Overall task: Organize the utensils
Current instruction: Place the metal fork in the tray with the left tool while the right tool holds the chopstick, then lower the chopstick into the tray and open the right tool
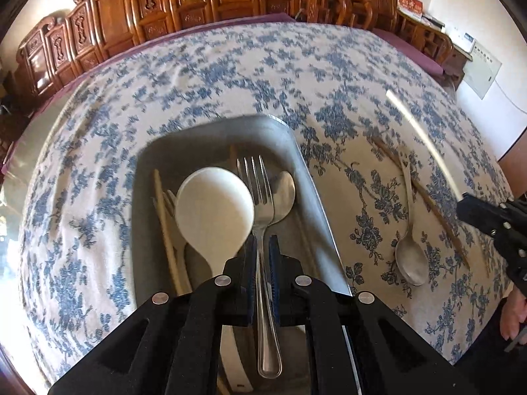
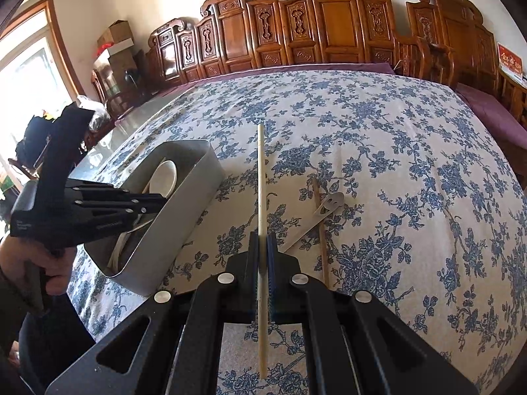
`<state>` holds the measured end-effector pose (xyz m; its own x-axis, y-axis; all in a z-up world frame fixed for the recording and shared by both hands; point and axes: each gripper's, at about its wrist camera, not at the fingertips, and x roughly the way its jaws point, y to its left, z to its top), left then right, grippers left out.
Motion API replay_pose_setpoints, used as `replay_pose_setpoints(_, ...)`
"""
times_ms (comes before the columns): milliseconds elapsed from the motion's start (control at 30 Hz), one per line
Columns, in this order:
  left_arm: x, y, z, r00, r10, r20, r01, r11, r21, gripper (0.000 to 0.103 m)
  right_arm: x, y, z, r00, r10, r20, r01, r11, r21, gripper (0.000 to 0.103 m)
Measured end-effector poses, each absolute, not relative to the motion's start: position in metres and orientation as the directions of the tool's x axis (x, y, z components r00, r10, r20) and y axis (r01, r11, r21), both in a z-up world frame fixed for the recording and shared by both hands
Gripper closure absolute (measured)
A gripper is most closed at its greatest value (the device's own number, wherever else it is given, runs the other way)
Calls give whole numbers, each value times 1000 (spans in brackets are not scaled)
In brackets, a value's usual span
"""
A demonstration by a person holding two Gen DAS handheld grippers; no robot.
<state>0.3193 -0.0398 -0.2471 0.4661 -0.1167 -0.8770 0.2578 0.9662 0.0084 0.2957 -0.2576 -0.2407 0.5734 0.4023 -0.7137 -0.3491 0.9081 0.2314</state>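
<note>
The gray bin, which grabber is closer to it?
Left. The left gripper hangs right over the gray bin, holding a fork. The right gripper is off to the side above the tablecloth, holding a chopstick.

A grey rectangular bin (image 1: 290, 151) sat on the floral cloth, holding a white plastic rice spoon (image 1: 214, 212), a steel spoon (image 1: 284, 197), a pale chopstick (image 1: 166, 230) along its left wall and a pale fork partly hidden beneath the rice spoon. A steel fork (image 1: 262, 230) hung above the bin, tines pointing away, its handle pinched from both sides. A light wooden chopstick (image 2: 261, 230) was clamped near its middle above the cloth. On the cloth lay 1 steel spoon (image 1: 410, 253), bowl nearest, crossing a darker chopstick (image 1: 425, 197).
</note>
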Motion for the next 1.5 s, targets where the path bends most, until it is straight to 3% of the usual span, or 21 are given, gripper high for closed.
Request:
replay_pose_setpoints(500,287,5,-207,593,-141,-792,208,978,-19,97,278,-214,-225,553,448,-703,-417,879,232,97)
replay_pose_setpoints(1000,277,67,-202,652,-119,-749,117,992,-55,97,303,-125,-221,443,546,-711,-453,821,348,97)
replay_pose_setpoints(1333,273,85,-199,663,-115,-740,94,993,-70,97,333,-85,-255,390,467,-793,-374,868,327,97)
replay_pose_setpoints(1500,271,87,-197,670,-117,-733,91,993,-75,97,334,-81,-258,388,479,-787,-373,863,341,97)
